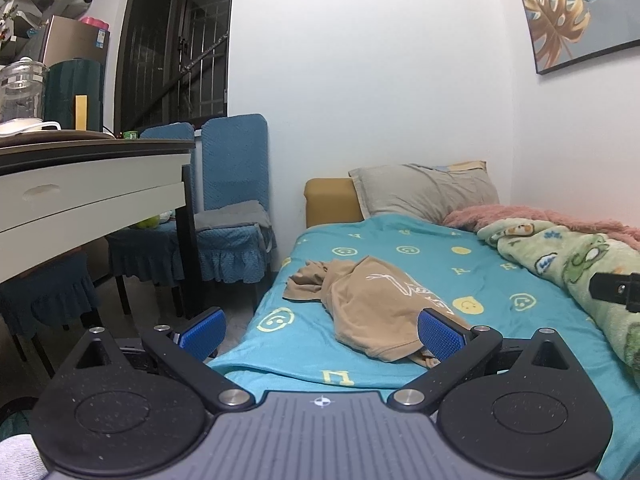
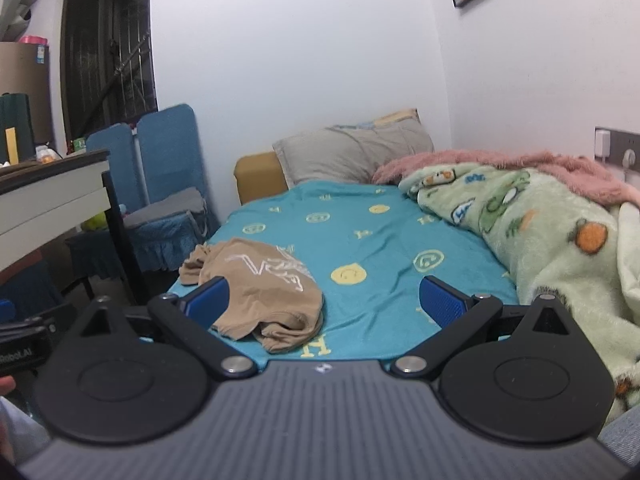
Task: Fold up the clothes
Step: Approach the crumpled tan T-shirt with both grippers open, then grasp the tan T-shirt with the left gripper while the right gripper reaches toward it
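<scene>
Tan garment (image 1: 372,304) lies crumpled on the bed (image 1: 400,264), long axis running away from both jaws. Left gripper (image 1: 320,332) is nearer, with the garment ahead between its jaws; right gripper (image 2: 324,304) has it ahead-left. Both sets of jaws are spread, gripping nothing.

A bed with a teal smiley-print sheet (image 1: 400,276) fills the room's corner. A grey pillow (image 1: 428,192) leans at its head beside a mustard cushion (image 1: 332,202). A green frog-print blanket (image 2: 520,224) lies bunched along the wall over a pink fuzzy throw (image 2: 500,162). Two blue-covered chairs (image 1: 232,200) stand by a white table (image 1: 92,196) bearing a glass jar (image 1: 22,88). A gold-leaf picture (image 1: 572,12) hangs above.
</scene>
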The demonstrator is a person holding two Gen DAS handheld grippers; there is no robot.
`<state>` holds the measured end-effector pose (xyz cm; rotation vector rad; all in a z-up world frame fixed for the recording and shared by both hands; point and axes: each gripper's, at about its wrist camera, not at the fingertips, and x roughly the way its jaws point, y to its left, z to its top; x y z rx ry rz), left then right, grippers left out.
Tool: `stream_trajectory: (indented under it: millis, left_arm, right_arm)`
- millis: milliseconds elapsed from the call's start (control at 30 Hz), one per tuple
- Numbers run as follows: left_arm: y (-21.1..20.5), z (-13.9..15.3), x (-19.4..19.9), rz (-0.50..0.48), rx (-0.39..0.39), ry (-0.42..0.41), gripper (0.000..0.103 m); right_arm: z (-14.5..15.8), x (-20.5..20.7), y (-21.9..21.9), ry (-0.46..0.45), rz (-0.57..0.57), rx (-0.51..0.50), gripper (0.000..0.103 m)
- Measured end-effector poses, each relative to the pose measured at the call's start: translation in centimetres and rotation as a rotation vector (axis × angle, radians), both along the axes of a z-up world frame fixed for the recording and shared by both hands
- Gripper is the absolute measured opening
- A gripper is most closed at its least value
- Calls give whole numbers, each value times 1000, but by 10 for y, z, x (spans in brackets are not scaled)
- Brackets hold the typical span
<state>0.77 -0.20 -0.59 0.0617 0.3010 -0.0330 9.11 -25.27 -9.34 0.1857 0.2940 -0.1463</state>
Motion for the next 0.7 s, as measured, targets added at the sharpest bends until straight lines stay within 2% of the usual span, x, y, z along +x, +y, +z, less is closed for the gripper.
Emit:
stream_trajectory:
  millis: [167, 333, 467, 533, 567, 700]
  left_arm:
    - [-16, -6, 48, 2, 41, 58, 103]
    - [-32, -13, 98, 4, 81, 120, 103]
    - [-36, -32, 163, -12, 102, 268, 103]
    - [-40, -44, 188, -43, 119, 331, 101]
    - [-43, -51, 195, -68, 142, 338, 100]
    - [-62, -84, 217, -174, 286, 340, 95]
  right_arm:
    - [11, 11, -2, -2, 82, 17, 103]
    - [54, 32, -25, -61, 91, 18, 103]
    - [79, 63, -60, -43, 43, 88, 103]
    - [80, 78, -72, -32, 16, 98, 103]
    - [76, 86, -78, -19, 5, 107, 103]
    - [34, 104, -92, 30, 6, 189, 103]
